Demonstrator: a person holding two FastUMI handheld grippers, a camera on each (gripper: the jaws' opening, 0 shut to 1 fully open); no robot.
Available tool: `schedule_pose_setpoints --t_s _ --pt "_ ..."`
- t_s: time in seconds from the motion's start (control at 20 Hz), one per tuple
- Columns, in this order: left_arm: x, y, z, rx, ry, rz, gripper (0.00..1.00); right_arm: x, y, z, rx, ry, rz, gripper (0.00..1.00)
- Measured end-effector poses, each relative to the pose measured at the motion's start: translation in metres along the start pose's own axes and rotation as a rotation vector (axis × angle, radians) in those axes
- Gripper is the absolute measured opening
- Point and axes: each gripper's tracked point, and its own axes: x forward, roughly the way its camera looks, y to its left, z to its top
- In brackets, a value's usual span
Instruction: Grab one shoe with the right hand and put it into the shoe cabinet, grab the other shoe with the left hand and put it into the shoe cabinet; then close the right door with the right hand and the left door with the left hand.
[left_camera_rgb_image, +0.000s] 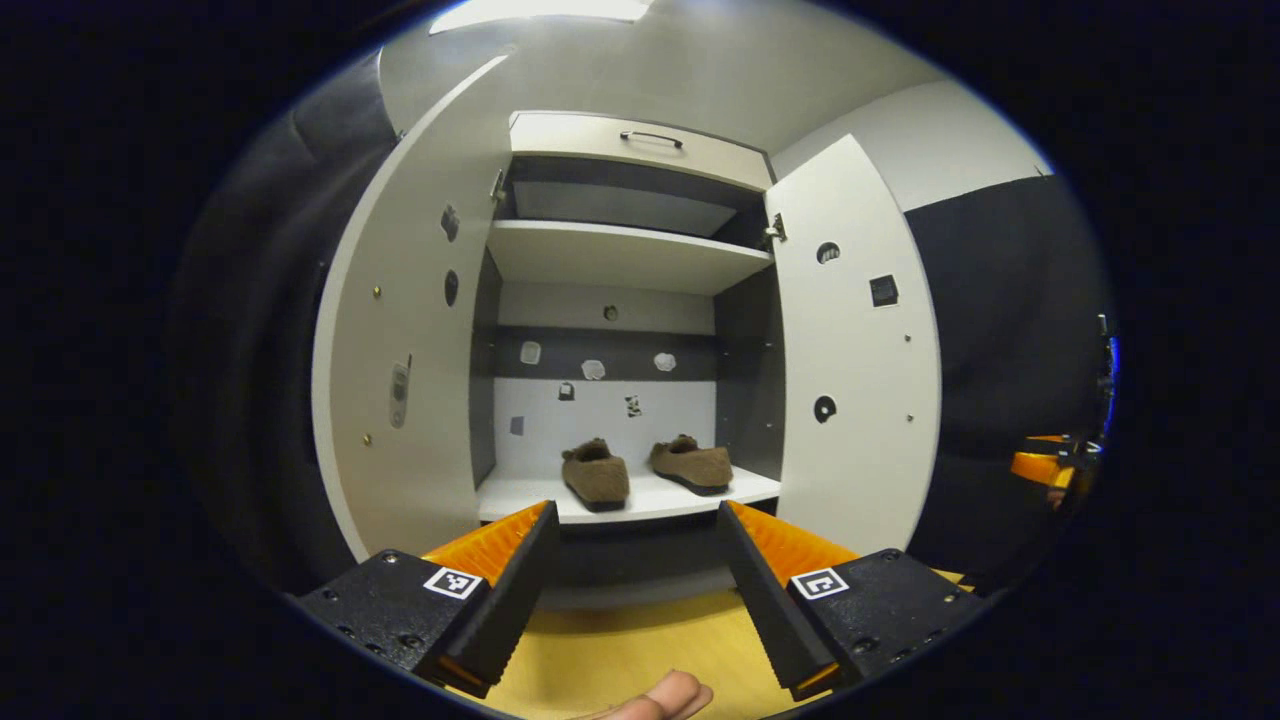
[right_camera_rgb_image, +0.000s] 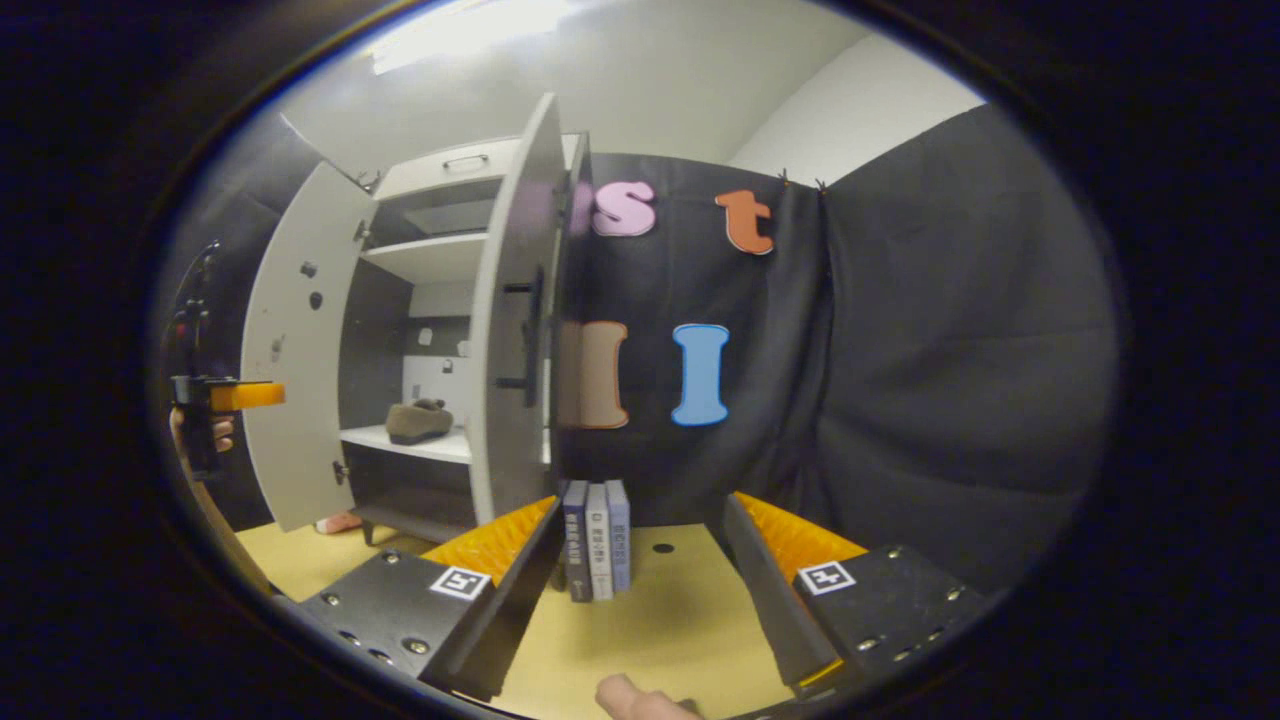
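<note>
Brown suede-looking shoes are both sitting on the cabinet (left_camera_rgb_image: 640, 140)'s lower shelf (left_camera_rgb_image: 640, 497): left shoe (left_camera_rgb_image: 596, 474) and right shoe (left_camera_rgb_image: 692, 465) side by side, toes toward the front edge, slightly apart. So the shoe half looks done; doors are what's left.

Left gripper (left_camera_rgb_image: 636, 560) is hanging in front of the cabinet, centred on the opening, fingers spread wide, nothing between them. Right gripper (right_camera_rgb_image: 640, 560) is also spread wide and empty, sitting off to the right of the cabinet, pointing past the right door (right_camera_rgb_image: 510, 330) toward the booth cloth.

Both doors are standing fully open. Left door (left_camera_rgb_image: 400, 330) is swung out to the cabinet's left, right door to its right. In the right gripper view the right door is showing edge-on, with a dark handle (right_camera_rgb_image: 530, 340) on its outer face.

Handling guess: flat rigid board panels on hinges, light, swinging freely. No need to pinch; pushing the outer face near the free edge, far from the hinges, should give the most leverage. Painted face is probably slick, so pushing square-on beats a glancing contact. Handle is the alternative hold.

Books (right_camera_rgb_image: 596, 540) are standing on the floor just right of the cabinet, near the right door's swing.
</note>
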Motion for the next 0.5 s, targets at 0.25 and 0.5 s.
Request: schedule_pose_setpoints --t_s 0.25,0.5 --pt "-0.004 0.004 -0.011 -0.041 -0.009 -0.031 0.96 0.049 -0.045 0.023 -0.019 0.012 0.108 0.96" --pt "-0.009 0.024 0.002 -0.029 -0.062 0.013 0.96 0.111 -0.031 0.042 0.025 0.014 0.133 0.94"
